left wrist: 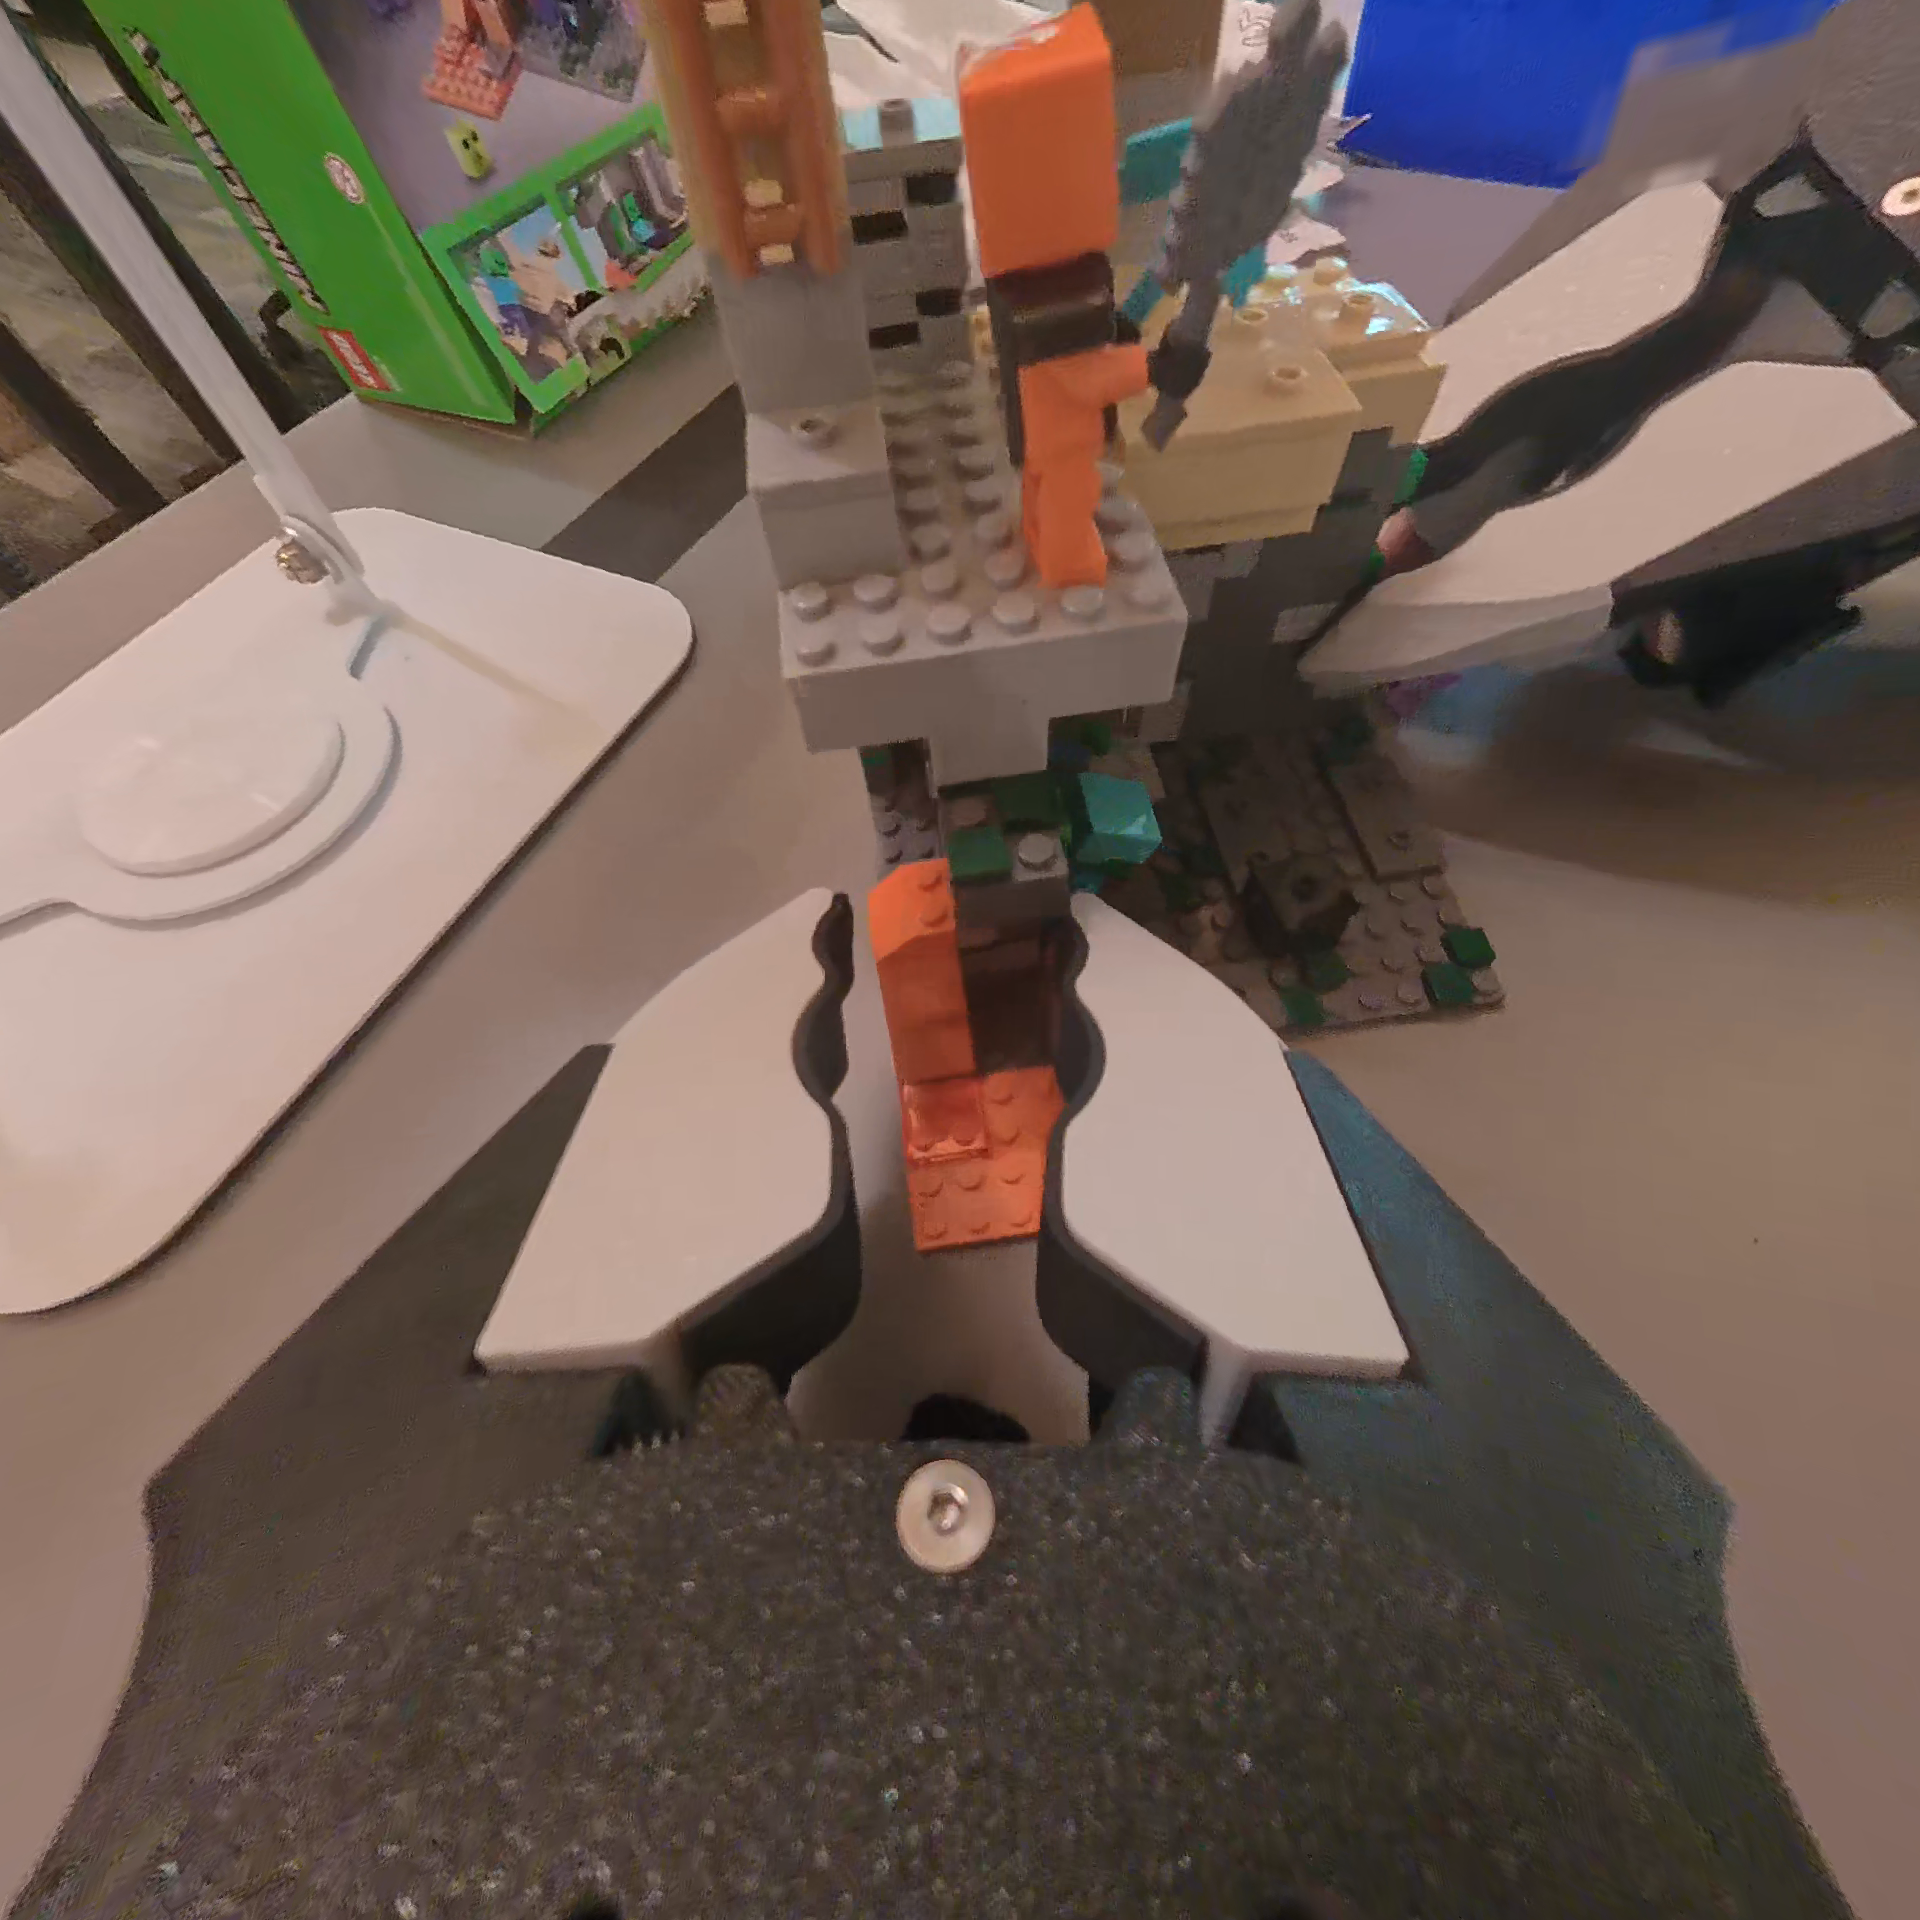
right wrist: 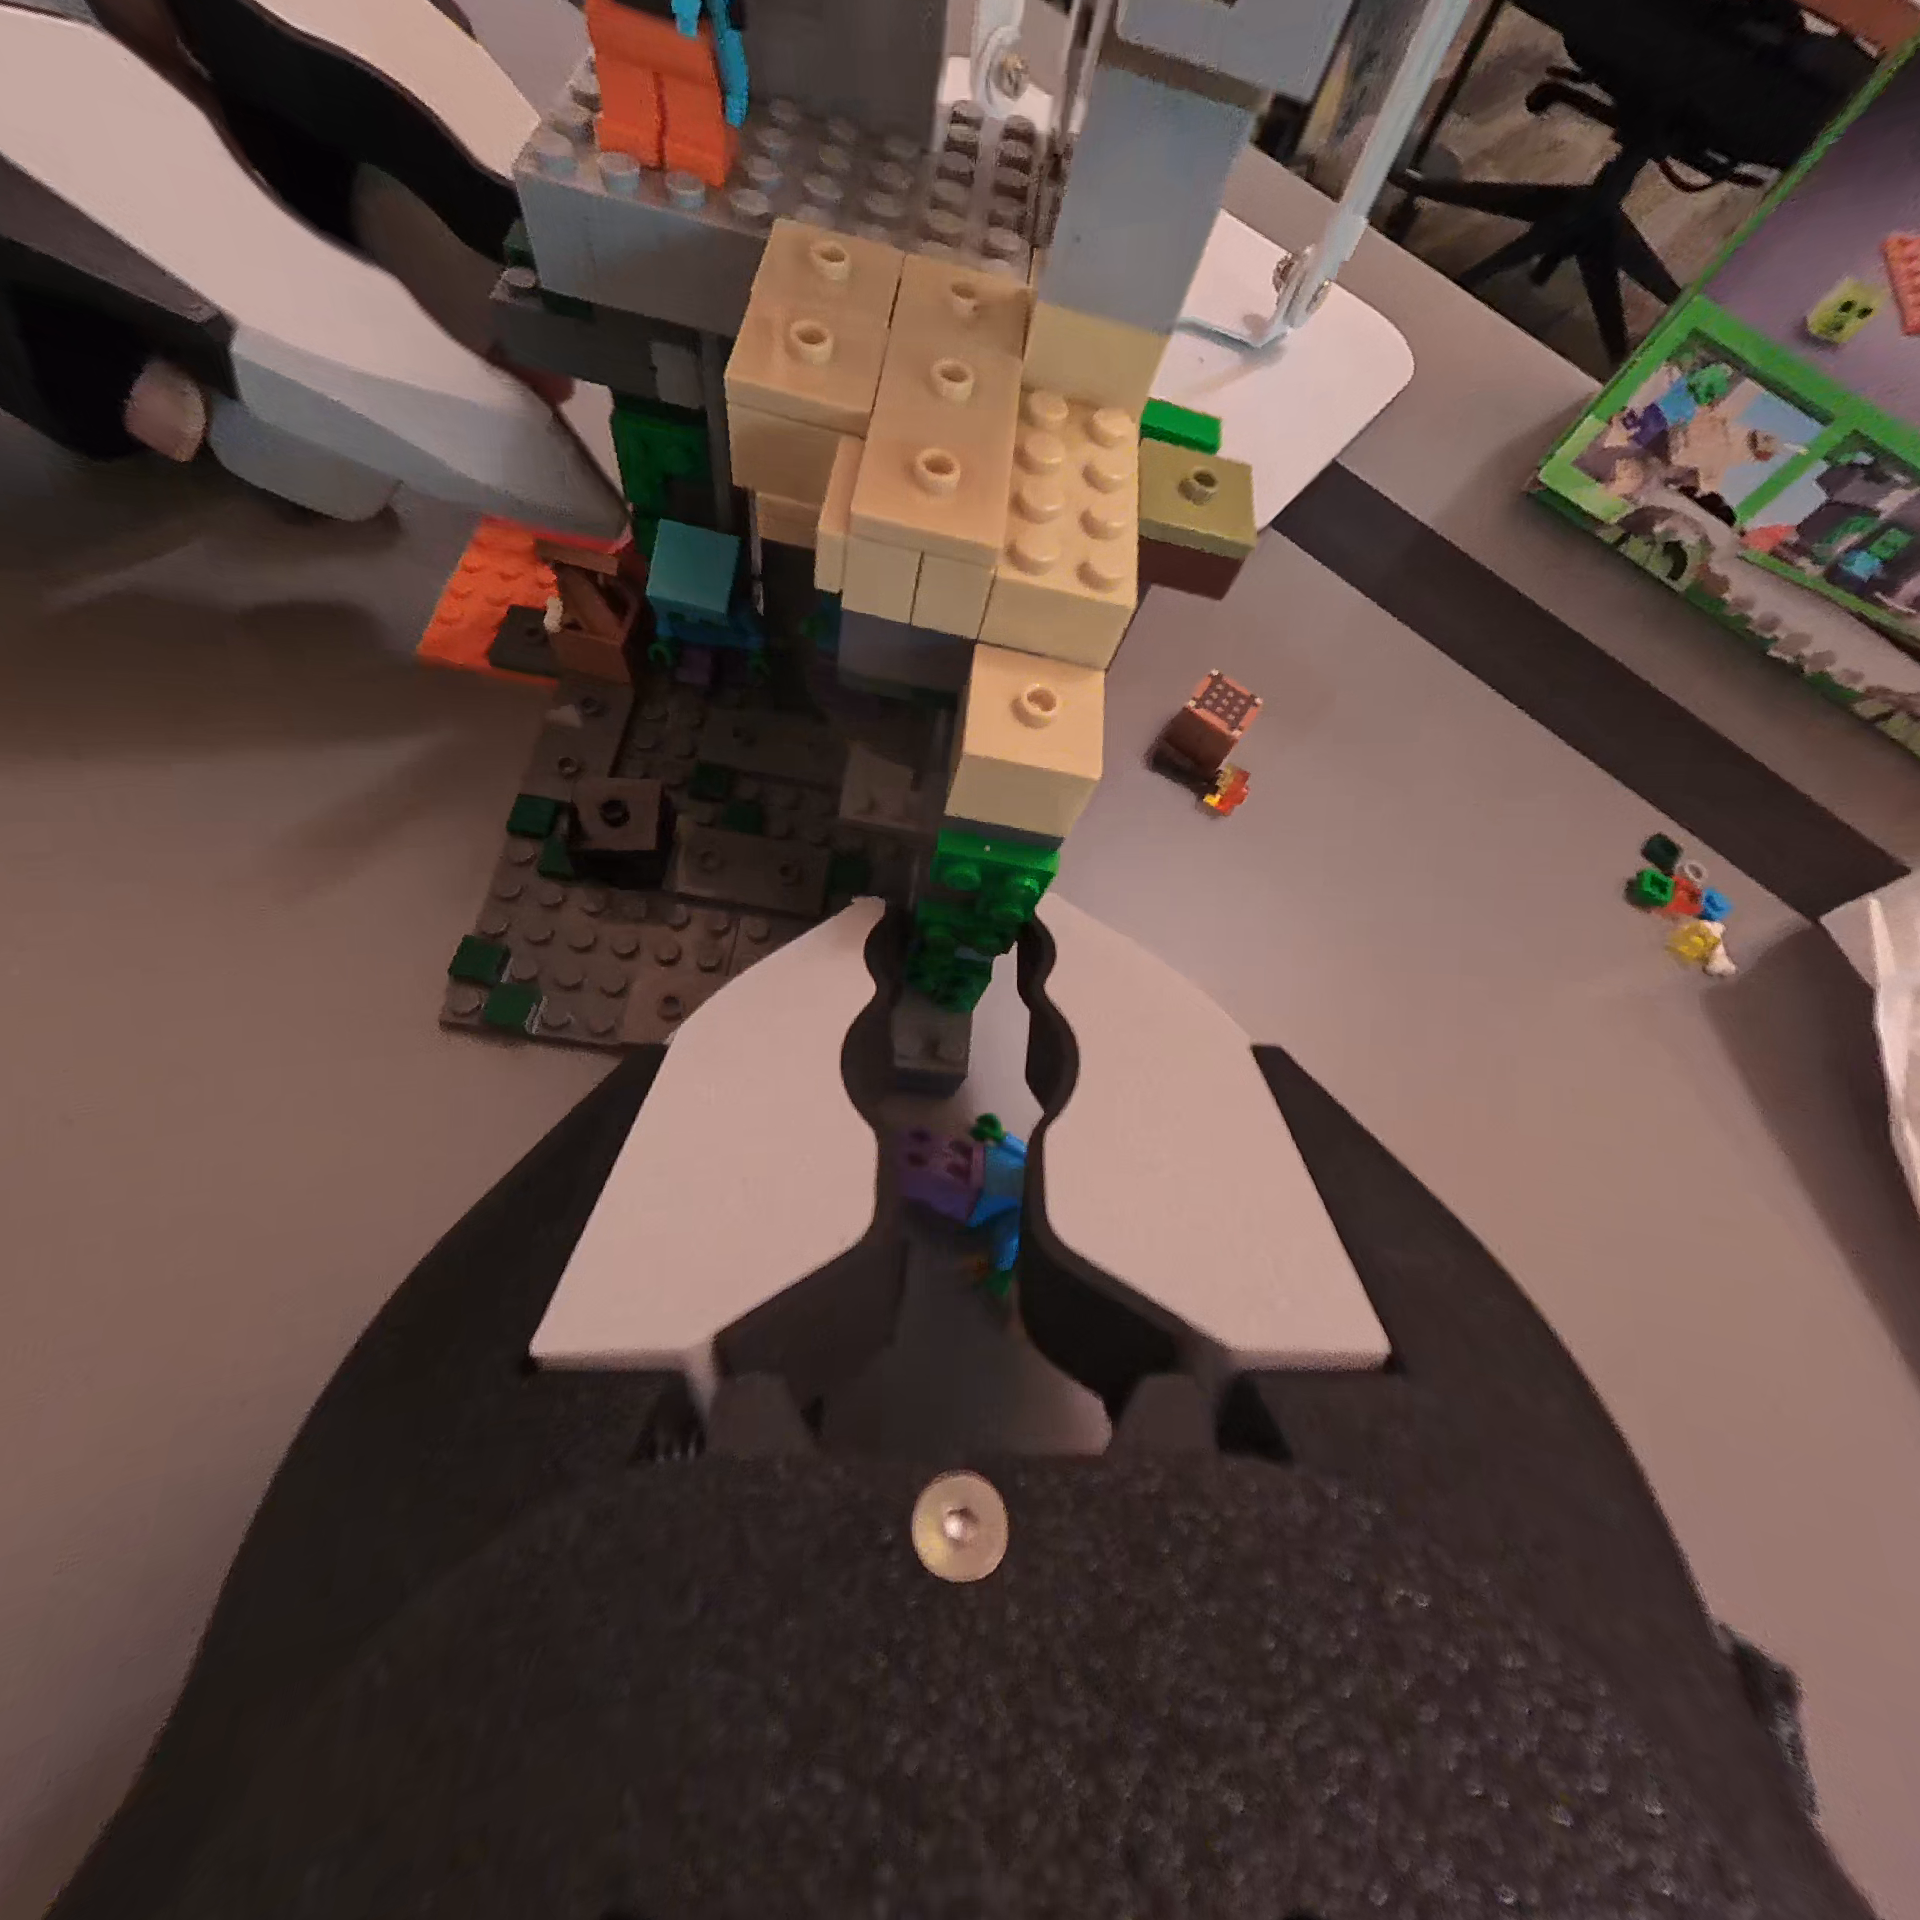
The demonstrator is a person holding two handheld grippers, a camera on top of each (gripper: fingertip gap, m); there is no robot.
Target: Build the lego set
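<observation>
The lego model, with a grey platform point(left wrist: 987, 623) and tan bricks point(left wrist: 1247, 436), stands on a dark baseplate point(left wrist: 1382, 935). An orange figure point(left wrist: 1060, 457) stands on the platform. My left gripper point(left wrist: 956, 925) is shut on the model's orange and brown column point(left wrist: 925, 987), above an orange plate point(left wrist: 977, 1164). My right gripper point(right wrist: 951, 920) is shut on the model's green vine column point(right wrist: 971, 914), below the tan bricks point(right wrist: 935, 447). Each gripper shows in the other's view, right point(left wrist: 1434, 447) and left point(right wrist: 561, 395), on opposite sides of the model.
A green set box point(left wrist: 416, 260) lies behind the model, also in the right wrist view point(right wrist: 1766, 499). A white stand base point(left wrist: 260, 831) sits to the left. A small brown piece point(right wrist: 1210, 727) and several tiny loose pieces point(right wrist: 1683, 904) lie on the grey table. A purple and blue bit point(right wrist: 956, 1174) lies between my right fingers.
</observation>
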